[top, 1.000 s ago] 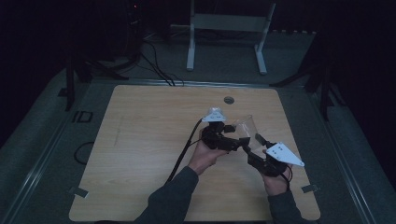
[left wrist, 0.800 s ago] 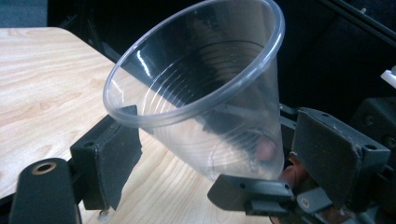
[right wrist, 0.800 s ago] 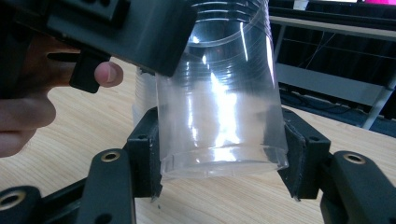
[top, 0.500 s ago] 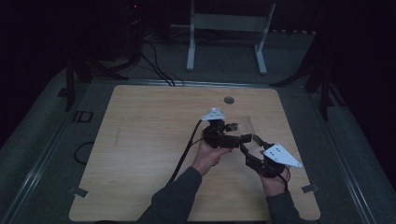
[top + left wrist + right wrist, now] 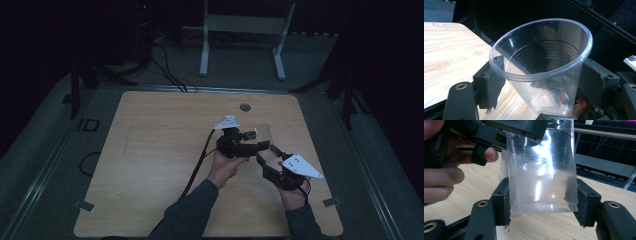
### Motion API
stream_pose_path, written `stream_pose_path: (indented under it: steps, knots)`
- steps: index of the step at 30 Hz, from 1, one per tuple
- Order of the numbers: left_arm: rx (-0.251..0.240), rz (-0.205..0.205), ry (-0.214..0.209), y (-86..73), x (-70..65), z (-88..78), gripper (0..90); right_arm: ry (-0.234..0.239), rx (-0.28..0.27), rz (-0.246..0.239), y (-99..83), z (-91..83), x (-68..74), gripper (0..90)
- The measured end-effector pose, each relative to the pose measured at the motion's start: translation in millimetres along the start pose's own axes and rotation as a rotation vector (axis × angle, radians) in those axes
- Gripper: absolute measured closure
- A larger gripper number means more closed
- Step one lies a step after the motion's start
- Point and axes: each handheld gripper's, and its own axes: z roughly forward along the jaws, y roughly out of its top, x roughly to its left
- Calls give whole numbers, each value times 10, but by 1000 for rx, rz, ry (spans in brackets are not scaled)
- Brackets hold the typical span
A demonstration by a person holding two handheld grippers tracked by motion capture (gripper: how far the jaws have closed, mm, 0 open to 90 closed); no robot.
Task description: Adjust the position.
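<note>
A clear plastic cup is held above the wooden table, right of its middle, between both grippers. My left gripper reaches in from the left. In the left gripper view the cup tilts its open mouth toward the camera, and the left gripper has just closed its jaws; both pads now press on the wall below the rim. My right gripper comes from the lower right. In the right gripper view the right gripper is shut on the cup near its base.
A black cable trails from the left gripper toward the table's front edge. A grey round insert sits near the far edge. A white metal stand is on the floor behind the table. Tape marks lie at the front corners.
The left gripper's jaws have drawn in on the cup. Both hands and the cup stay where they were.
</note>
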Motion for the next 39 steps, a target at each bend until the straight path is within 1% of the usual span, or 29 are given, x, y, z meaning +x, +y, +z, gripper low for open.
stream_pose_path:
  steps: [2,7,8,13,16,21,25,26,27,30,32,35,38,39]
  knots:
    - [0,1,-2,-1,-1,-1,264,3,3,1,0,1,-1,409]
    - [2,28,0,-2,-15,-10,286,16,17,-2,15,9,-6,394]
    - [5,32,-5,-3,-15,-11,293,21,22,1,18,10,-7,389]
    - [12,46,3,-7,-20,-12,300,46,45,-2,16,29,-12,352]
    - [15,65,16,-10,-34,-14,303,60,57,-5,23,35,-12,325]
    - [27,118,53,-14,-74,-21,306,75,68,-3,56,24,-28,297]
    - [37,181,101,-23,-132,-18,307,89,97,1,76,35,-54,293]
    - [40,209,122,-26,-158,-16,307,89,103,4,77,39,-56,294]
    - [42,224,132,-30,-173,-12,307,94,109,4,75,49,-63,298]
    - [60,290,172,-47,-222,7,306,106,128,10,68,72,-56,310]
    - [66,318,190,-61,-243,17,303,106,140,17,56,90,-45,323]
    - [65,331,197,-70,-266,21,300,104,148,22,35,114,-39,365]
    - [62,323,190,-65,-269,23,286,101,143,20,24,121,-34,391]
    - [59,312,185,-61,-266,22,283,100,141,19,23,120,-31,397]
